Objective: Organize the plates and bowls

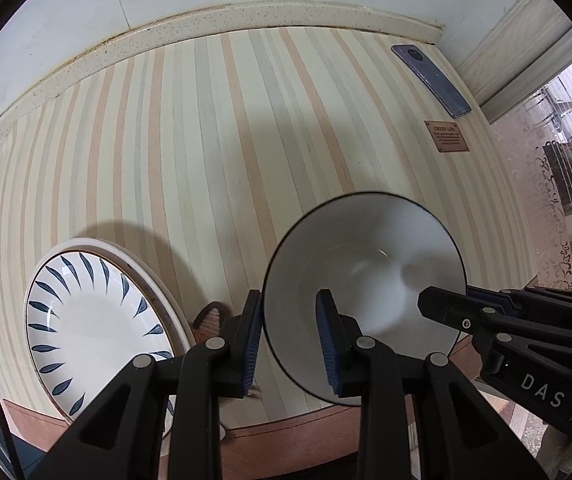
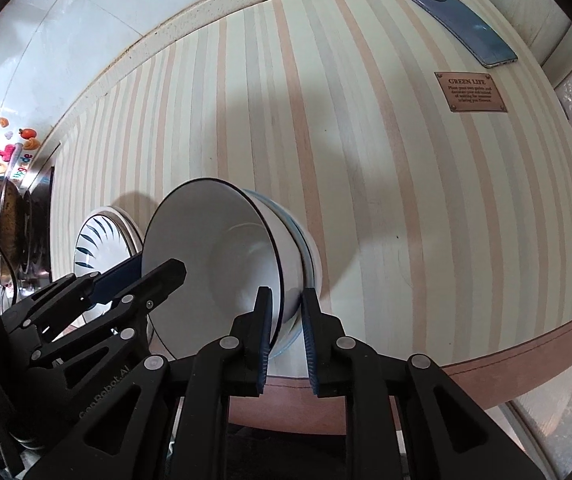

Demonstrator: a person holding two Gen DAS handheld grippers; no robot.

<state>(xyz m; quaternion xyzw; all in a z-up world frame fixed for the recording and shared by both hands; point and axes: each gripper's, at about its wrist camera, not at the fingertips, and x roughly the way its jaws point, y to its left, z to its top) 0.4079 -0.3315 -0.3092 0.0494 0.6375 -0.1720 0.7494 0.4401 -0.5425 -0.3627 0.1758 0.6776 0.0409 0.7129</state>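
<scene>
A white bowl (image 1: 366, 272) with a thin dark rim is held between both grippers over the table's front edge. My left gripper (image 1: 289, 336) is shut on its left rim, one finger inside and one outside. On the opposite rim my right gripper (image 2: 286, 328) is shut in the same way. In the right wrist view the bowl (image 2: 214, 248) appears tilted, with a second, pale-blue-edged bowl (image 2: 306, 256) nested under it. To the left, a white plate (image 1: 94, 320) with blue leaf marks lies on a larger cream plate. That leaf plate (image 2: 94, 240) is partly hidden behind the bowl.
A striped mat (image 1: 246, 140) covers the table up to the speckled back ledge. A blue phone (image 1: 432, 80) and a brown label (image 1: 446, 136) lie at the far right. Dark pans (image 2: 14, 220) stand off the table's left end. The brown table edge (image 1: 286, 436) runs below the bowl.
</scene>
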